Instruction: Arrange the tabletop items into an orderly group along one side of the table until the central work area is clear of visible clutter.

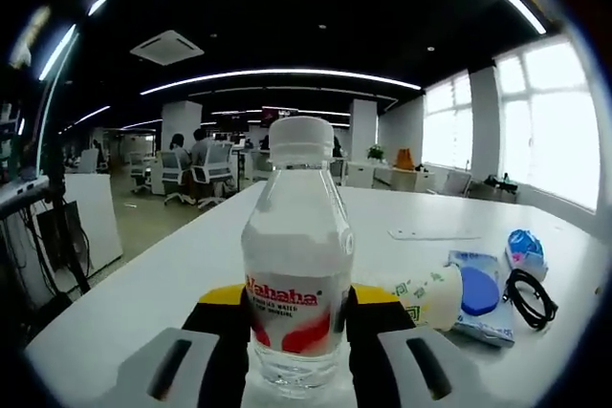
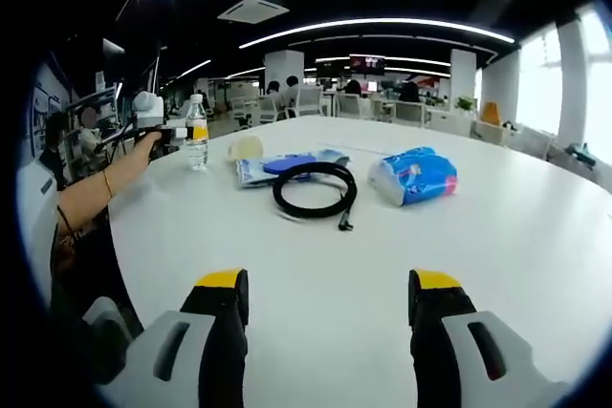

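At the table's [image 2: 535, 236] left edge, the water bottle [image 1: 296, 265] is clamped upright between the left gripper's [image 1: 296, 355] jaws, low on its label. Its thin plastic is judged slippery and easily squeezed. The right gripper [image 2: 328, 317] is held open above bare tabletop.

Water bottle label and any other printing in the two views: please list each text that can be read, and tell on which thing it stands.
"Wahaha": red brand word on the label of the water bottle between the left gripper jaws.
Small dark lines under that word: too blurred to read.
Green marks on the white cup lying on the table: too small to read.
Print on the blue pack: blurred, not readable.
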Tool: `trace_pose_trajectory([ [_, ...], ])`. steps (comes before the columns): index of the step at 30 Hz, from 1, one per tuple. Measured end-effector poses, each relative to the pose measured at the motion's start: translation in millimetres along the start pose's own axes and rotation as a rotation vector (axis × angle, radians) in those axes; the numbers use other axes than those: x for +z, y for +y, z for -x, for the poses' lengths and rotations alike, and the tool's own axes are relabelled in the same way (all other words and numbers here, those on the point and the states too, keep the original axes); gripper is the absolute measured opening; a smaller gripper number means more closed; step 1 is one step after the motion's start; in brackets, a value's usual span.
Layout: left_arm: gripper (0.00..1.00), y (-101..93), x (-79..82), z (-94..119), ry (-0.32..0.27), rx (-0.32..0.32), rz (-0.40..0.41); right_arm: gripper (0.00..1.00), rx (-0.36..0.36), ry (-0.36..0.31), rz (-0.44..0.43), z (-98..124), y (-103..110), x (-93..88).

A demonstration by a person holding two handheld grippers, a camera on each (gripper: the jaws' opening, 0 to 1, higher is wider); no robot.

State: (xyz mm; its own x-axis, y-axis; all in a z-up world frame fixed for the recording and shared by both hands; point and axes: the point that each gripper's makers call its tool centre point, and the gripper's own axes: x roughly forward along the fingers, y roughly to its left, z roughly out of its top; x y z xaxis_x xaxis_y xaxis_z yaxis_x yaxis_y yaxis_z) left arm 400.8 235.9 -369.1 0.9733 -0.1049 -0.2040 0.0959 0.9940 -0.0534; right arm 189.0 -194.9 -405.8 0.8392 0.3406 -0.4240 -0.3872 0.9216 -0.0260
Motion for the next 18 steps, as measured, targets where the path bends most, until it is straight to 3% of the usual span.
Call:
trace_pose_trajectory([
  [9, 0.37, -2.2, 4.1, -11, 0.015, -0.016, 0.024, 0.65, 0.010, 0.003, 0.008, -2, 4, 1.3],
  [18, 0.37, 13.6, 10.9, -32, -0.007, 0.003, 0.062, 0.65, -0.009, 0.010, 0.005, -2, 1, 0.5],
])
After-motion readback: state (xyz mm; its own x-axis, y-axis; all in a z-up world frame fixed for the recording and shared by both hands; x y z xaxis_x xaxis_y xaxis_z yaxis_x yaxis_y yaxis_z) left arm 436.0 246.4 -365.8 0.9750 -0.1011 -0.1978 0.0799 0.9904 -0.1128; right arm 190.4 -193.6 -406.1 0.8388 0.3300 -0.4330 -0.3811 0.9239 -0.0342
